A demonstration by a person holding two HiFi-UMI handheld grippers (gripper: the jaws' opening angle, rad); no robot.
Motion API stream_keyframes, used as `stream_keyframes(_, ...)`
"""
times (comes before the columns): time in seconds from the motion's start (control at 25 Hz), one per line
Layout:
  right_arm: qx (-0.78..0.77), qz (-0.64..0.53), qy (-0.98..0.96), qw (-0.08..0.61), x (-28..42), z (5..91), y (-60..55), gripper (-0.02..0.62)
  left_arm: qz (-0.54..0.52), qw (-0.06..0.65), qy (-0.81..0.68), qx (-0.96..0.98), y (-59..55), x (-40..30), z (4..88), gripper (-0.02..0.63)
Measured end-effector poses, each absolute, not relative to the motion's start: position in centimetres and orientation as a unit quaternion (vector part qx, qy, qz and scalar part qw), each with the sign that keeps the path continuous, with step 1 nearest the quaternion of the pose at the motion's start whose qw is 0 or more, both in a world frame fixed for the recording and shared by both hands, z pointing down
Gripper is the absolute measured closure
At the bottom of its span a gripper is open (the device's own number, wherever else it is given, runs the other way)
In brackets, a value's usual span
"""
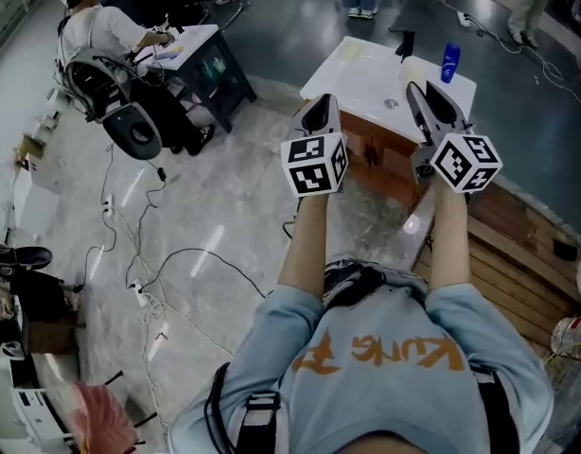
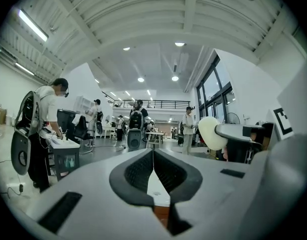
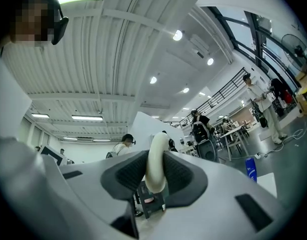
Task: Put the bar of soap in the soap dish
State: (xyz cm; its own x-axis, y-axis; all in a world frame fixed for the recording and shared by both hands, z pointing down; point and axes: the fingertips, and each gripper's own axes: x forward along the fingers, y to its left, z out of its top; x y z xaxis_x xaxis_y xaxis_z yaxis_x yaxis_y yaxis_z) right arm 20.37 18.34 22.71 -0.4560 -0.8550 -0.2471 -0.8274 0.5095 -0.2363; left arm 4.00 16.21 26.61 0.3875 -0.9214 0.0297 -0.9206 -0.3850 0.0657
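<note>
I read the bar of soap [image 3: 155, 159] as creamy off-white. The left hand-held gripper [image 2: 153, 153] and right hand-held gripper [image 3: 156, 154] have pale grey bodies with dark grey ribbed pads [image 3: 128, 176]. Their cubes [image 1: 314, 164] carry black-and-white square markers. The surface [image 1: 361, 78] is white on top, with orange-brown wood in front. The bottle [image 1: 449, 61] is blue and the floor [image 1: 205, 216] is marbled grey.

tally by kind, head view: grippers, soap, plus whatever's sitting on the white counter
hand-held grippers: 2 (left hand-held gripper, jaws together; right hand-held gripper)
bar of soap: 1, clamped in the right hand-held gripper
blue bottle: 1, on the white counter
black item: 1, on the counter, too small to identify
total: 5
</note>
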Motion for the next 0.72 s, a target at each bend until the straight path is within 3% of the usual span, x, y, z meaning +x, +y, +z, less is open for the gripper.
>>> stream_keyframes(0.72, -0.49, -0.031, 0.853, 0.178, 20.2, 22.1, 14.5, 0.472, -0.012, 0.044, -0.555, 0.831, 11.0, 2.3, 27.1, 0.581)
